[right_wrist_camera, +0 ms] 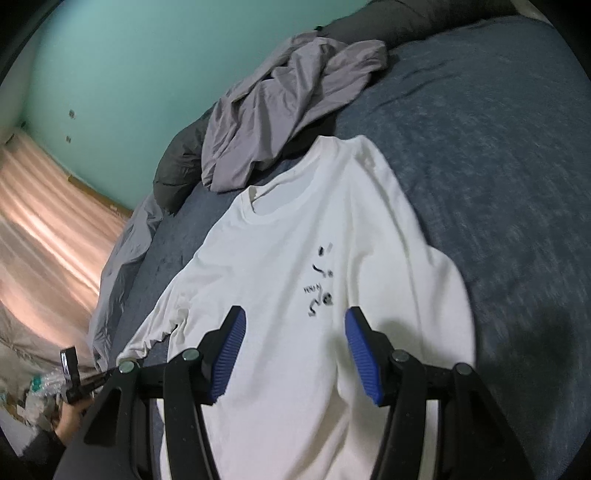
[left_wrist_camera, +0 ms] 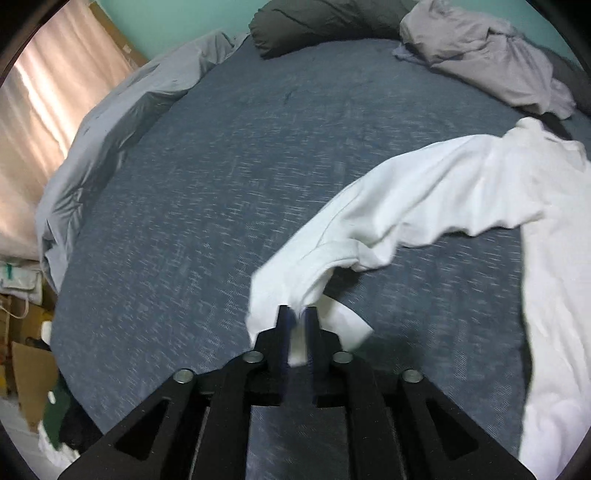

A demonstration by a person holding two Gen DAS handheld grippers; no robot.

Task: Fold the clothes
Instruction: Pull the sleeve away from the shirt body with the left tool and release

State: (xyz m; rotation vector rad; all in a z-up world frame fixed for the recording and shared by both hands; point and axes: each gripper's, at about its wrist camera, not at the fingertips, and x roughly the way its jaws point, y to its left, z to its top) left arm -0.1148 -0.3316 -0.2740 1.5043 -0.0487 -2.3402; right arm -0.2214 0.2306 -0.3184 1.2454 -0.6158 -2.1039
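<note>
A white t-shirt [right_wrist_camera: 280, 258] with a small black print lies face up on the blue bedspread [right_wrist_camera: 498, 166], neck toward the far end. In the left wrist view its sleeve [left_wrist_camera: 295, 273] is lifted off the bed and stretches back to the body [left_wrist_camera: 554, 295] at the right. My left gripper [left_wrist_camera: 298, 310] is shut on the sleeve's end, with white cloth pinched between the pads. My right gripper [right_wrist_camera: 293, 317] hovers over the shirt's chest, open, with nothing between its blue pads [right_wrist_camera: 229, 354].
A crumpled grey garment [right_wrist_camera: 280, 110] lies beyond the shirt's neck, next to a dark pillow [left_wrist_camera: 314, 22]. A pale grey duvet [left_wrist_camera: 110, 129] is bunched along the bed's left edge. Cardboard boxes [left_wrist_camera: 26, 362] and clutter stand on the floor at left. A person's hand [right_wrist_camera: 68, 421] shows at lower left.
</note>
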